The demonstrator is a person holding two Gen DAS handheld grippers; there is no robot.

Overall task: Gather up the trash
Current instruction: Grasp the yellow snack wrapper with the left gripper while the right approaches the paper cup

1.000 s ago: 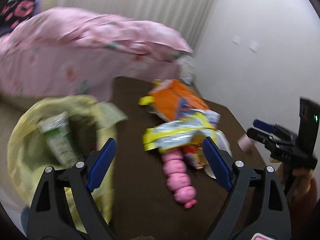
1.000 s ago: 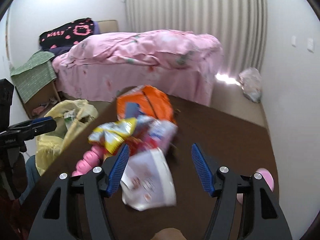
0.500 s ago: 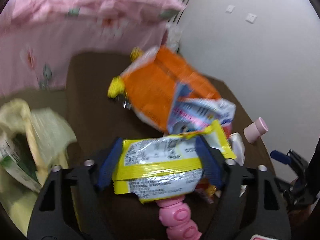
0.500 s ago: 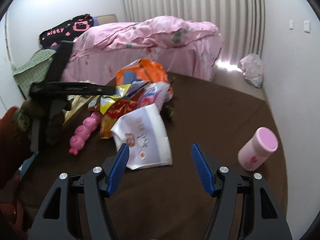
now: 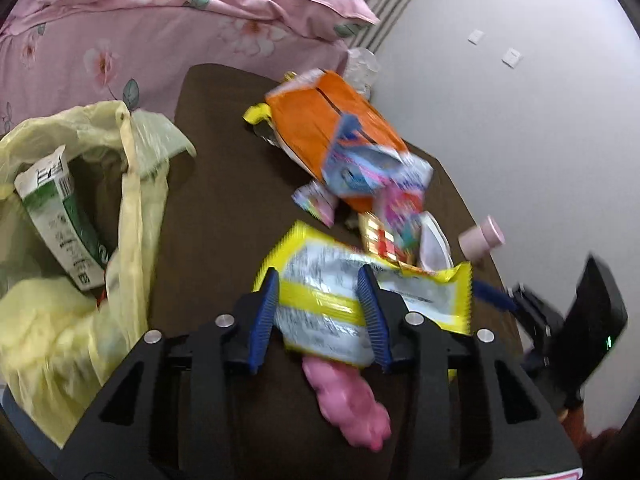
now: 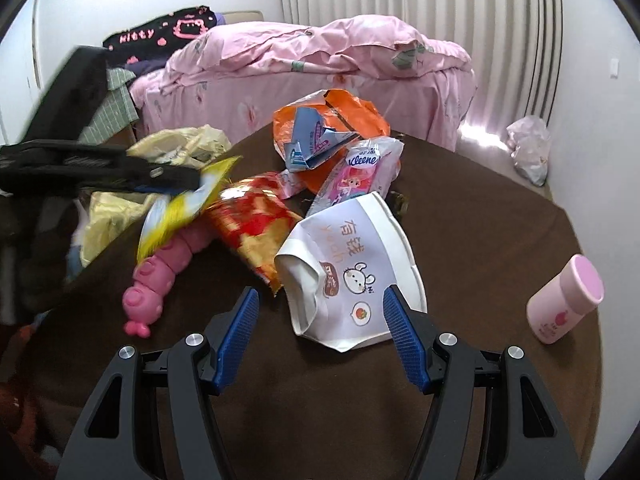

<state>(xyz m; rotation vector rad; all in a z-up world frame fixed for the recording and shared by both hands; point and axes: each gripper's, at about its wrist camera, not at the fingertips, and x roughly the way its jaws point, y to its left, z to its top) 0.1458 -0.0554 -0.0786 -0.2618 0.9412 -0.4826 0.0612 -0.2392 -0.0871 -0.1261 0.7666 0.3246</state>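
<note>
L gripper (image 5: 320, 312) jaws just closing, pinching yellow snack wrapper (image 5: 344, 292) above pink caterpillar toy (image 5: 348, 404). R gripper (image 6: 320, 336) wide; white pouch (image 6: 352, 276) just ahead, btwn tips.

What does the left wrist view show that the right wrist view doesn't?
Only the left wrist view shows the green-and-white carton inside the yellow bag, and the left tongs, which have just been closing, with the yellow wrapper between them.

Only the right wrist view shows the white pouch lying ahead of the open right tongs.

Both show the pink toy, orange bag and pink bottle.
</note>
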